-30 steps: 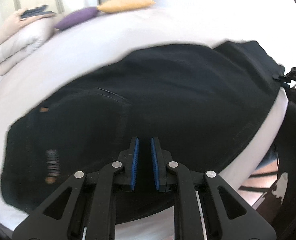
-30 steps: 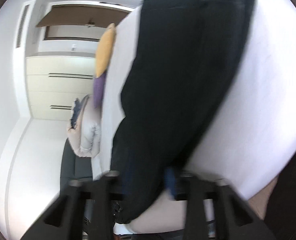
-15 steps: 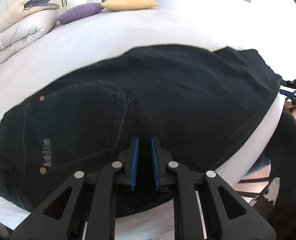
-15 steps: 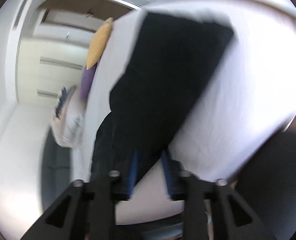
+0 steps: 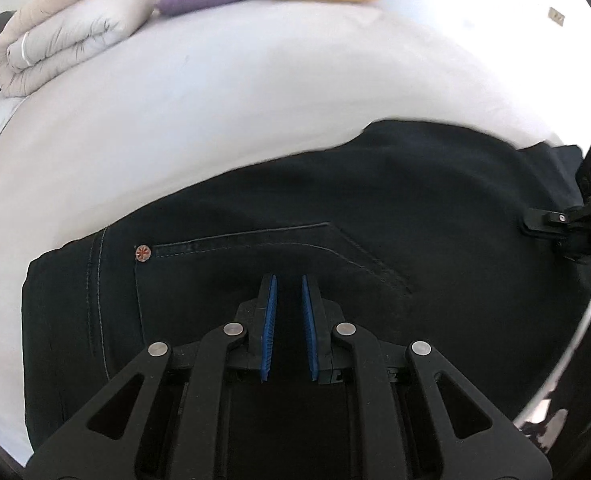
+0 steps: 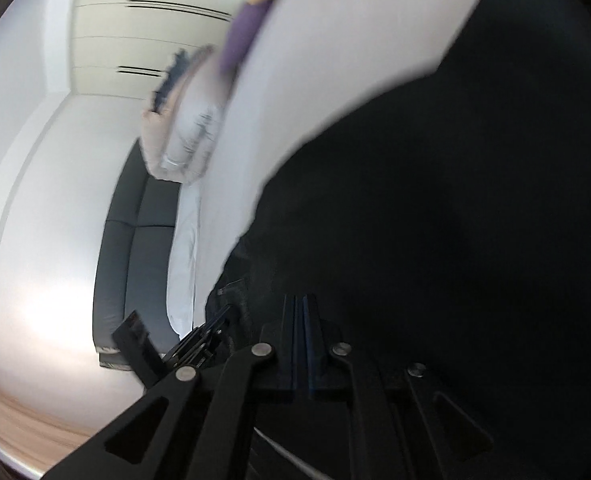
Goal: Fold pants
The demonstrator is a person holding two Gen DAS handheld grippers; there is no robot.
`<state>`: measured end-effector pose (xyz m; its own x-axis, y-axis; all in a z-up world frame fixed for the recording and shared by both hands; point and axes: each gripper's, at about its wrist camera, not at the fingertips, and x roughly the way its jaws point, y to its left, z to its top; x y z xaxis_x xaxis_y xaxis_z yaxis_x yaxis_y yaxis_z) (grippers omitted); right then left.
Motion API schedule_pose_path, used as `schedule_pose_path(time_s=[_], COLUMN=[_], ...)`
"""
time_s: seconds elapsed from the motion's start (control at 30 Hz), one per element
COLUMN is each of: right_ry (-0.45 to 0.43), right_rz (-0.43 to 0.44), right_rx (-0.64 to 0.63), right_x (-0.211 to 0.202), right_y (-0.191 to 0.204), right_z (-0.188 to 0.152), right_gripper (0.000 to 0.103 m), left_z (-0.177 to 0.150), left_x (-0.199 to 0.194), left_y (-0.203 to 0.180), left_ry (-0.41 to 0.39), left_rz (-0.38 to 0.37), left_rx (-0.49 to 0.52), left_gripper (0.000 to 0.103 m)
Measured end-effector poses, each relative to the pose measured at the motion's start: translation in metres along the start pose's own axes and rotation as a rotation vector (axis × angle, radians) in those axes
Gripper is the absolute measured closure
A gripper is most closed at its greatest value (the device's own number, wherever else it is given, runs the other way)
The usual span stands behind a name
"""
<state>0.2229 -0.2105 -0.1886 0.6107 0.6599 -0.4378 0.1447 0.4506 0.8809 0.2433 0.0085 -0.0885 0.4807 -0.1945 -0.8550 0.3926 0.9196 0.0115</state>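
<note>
Lying flat on the white bed (image 5: 223,92), the dark pants (image 5: 415,208) fill the lower half of the left view, back pocket and rivet (image 5: 142,253) facing up. Left tool (image 5: 287,280) hovers over the pocket, blue pads parted, gripping nothing. Right tool (image 6: 300,300), pads pressed together; whether cloth sits between them cannot be told. Folded duvet (image 5: 59,40) and two cushions occupy the upper left.
</note>
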Motion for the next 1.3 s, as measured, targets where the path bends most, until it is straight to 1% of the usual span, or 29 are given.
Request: schedule_pose_path(time_s=[0.03,0.1,0.17,0.23,0.27,0.4,0.5,0.53,0.57,0.6,0.63,0.67,0.7,0.73,0.77,0.83,0.87,0.9,0.93,0.97,1.0,1.03,1.07,1.1,1.13,1.2,1.23,1.27,1.3], right_ry=[-0.002,-0.044,-0.139,-0.227,-0.271,-0.520,-0.656,-0.696,-0.729,-0.738,-0.743,-0.749,-0.749,-0.738,-0.717,-0.612,-0.531,-0.467,-0.409,-0.350,-0.298,-0.269,-0.250,-0.257,-0.274,-0.317,-0.335,-0.357,-0.388], right_rz=[-0.019,0.007,-0.006,-0.006,0.004,-0.059,-0.087,-0.105,-0.102,-0.109,-0.142,-0.162,-0.155,-0.110,-0.063,0.034,0.060,0.074,0.093,0.107,0.091,0.067,0.047,0.070,0.094,0.036,0.029,0.025,0.013], right_rx=[-0.002,0.034,0.054,0.105,0.138,0.234,0.291,0.296,0.306,0.321,0.318,0.301,0.268,0.231,0.201,0.128,0.092,0.078,0.074,0.079,0.094,0.109,0.132,0.152,0.153,0.141,0.148,0.160,0.169], right_x=[0.007,0.000,-0.024,-0.049,-0.065,-0.151,-0.205,-0.219,-0.231,-0.240,-0.245,-0.248,-0.249,-0.248,-0.240,-0.199,-0.169,-0.138,-0.117,-0.096,-0.076,-0.061,-0.055,-0.051,-0.054,-0.064,-0.070,-0.077,-0.086], right_y=[-0.003,-0.016,-0.029,-0.050,-0.061,-0.102,-0.124,-0.128,-0.131,-0.131,-0.125,-0.117,-0.104,-0.092,-0.082,-0.054,-0.040,-0.030,-0.027,-0.029,-0.033,-0.039,-0.048,-0.058,-0.063,-0.067,-0.071,-0.075,-0.078], right_z=[0.004,0.014,0.026,0.036,0.042,0.056,0.053,0.050,0.048,0.047,0.045,0.041,0.036,0.032,0.028,0.021,0.019,0.021,0.020,0.016,0.017,0.019,0.017,0.016,0.019,0.029,0.030,0.032,0.032], right_gripper=[0.103,0.103,0.103,0.103,0.103,0.103,0.103,0.103,0.103,0.103,0.103,0.099,0.098,0.098,0.098,0.098,0.098,0.098,0.098,0.098,0.098,0.098,0.101,0.103,0.103,0.103,0.103,0.103,0.103], left_z=[0.000,-0.001,-0.002,-0.006,-0.008,-0.017,-0.019,-0.018,-0.019,-0.017,-0.013,-0.007,-0.002,0.004,0.013,0.025,0.032,0.037,0.042,0.043,0.042,0.041,0.041,0.042,0.044,0.046,0.045,0.044,0.042], left_x=[0.006,0.015,0.015,0.014,0.013,0.010,0.012,0.012,0.008,0.004,-0.002,-0.008,-0.018,-0.025,-0.031,-0.031,-0.026,-0.017,-0.003,0.011,0.024,0.033,0.037,0.040,0.042,0.047,0.050,0.054,0.055], left_y=[0.002,0.003,0.007,0.010,0.010,0.014,0.011,0.010,0.010,0.007,0.000,-0.007,-0.018,-0.029,-0.046,-0.077,-0.093,-0.111,-0.128,-0.142,-0.148,-0.149,-0.142,-0.128,-0.114,-0.077,-0.058,-0.030,-0.013], left_ry=[0.011,0.004,-0.007,-0.018,-0.023,-0.040,-0.046,-0.045,-0.042,-0.035,-0.036,-0.051,-0.080,-0.103,-0.131,-0.146,-0.137,-0.111,-0.072,-0.030,0.009,0.037,0.038,0.045,0.048,0.040,0.044,0.041,0.035], left_rz=[0.006,-0.005,-0.022,-0.029,-0.029,-0.040,-0.039,-0.039,-0.036,-0.018,0.008,0.009,-0.017,-0.053,-0.116,-0.246,-0.320,-0.395,-0.458,-0.470,-0.456,-0.453,-0.490,-0.529,-0.521,-0.501,-0.504,-0.513,-0.517], left_rx=[0.002,-0.011,-0.030,-0.026,-0.022,-0.032,-0.032,-0.039,-0.046,-0.043,-0.021,0.000,0.019,0.026,0.033,0.049,0.052,0.051,0.061,0.081,0.096,0.098,0.076,0.028,-0.004,-0.072,-0.124,-0.201,-0.243], left_gripper=[0.090,0.090,0.090,0.090,0.090,0.091,0.091,0.090,0.090,0.090,0.090,0.090,0.090,0.090,0.090,0.090,0.090,0.090,0.090,0.090,0.090,0.090,0.090,0.093,0.095,0.096,0.098,0.099,0.100])
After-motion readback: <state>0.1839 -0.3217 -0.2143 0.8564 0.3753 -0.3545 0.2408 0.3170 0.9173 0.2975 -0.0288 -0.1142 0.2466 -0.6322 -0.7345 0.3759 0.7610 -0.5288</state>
